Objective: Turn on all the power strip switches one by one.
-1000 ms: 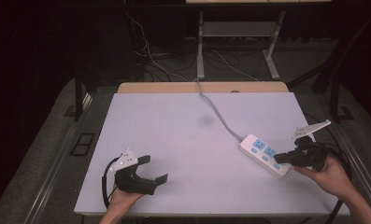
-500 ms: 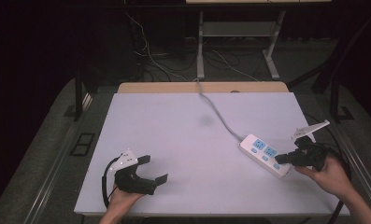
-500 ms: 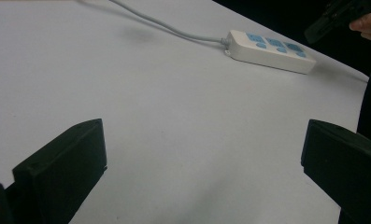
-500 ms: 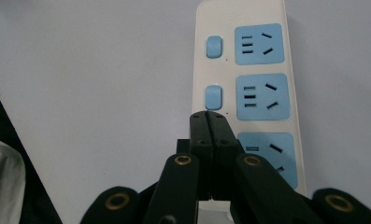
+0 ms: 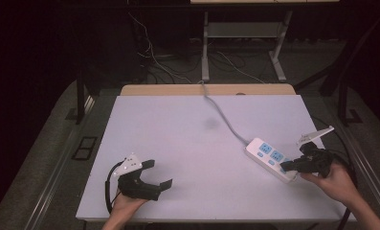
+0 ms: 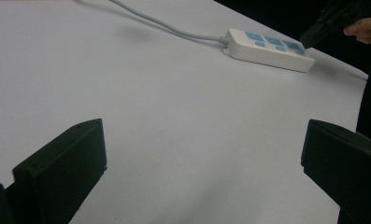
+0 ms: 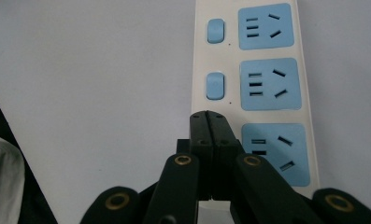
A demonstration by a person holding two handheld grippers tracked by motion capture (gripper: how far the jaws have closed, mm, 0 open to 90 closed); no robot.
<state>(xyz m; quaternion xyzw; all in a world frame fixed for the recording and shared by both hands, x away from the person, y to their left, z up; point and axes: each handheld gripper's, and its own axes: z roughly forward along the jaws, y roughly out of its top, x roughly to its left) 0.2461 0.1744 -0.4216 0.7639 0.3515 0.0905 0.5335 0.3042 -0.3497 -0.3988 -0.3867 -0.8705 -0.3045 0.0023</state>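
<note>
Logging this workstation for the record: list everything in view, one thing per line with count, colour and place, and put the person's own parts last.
Table: one, white top with a wooden strip at the far edge, centre of the high view.
Power strip: one, white with three blue sockets and blue switches, right side of the table.
Power strip cord: one, grey, runs from the strip over the table's far edge.
Floor cables: several, pale, on the floor beyond the table.
Metal stand: one, grey, beyond the table.
Left gripper: one, black, near left, jaws wide apart.
Right gripper: one, black, jaws together over the strip's nearest switch.
Hands: two, at the near edge.
</note>
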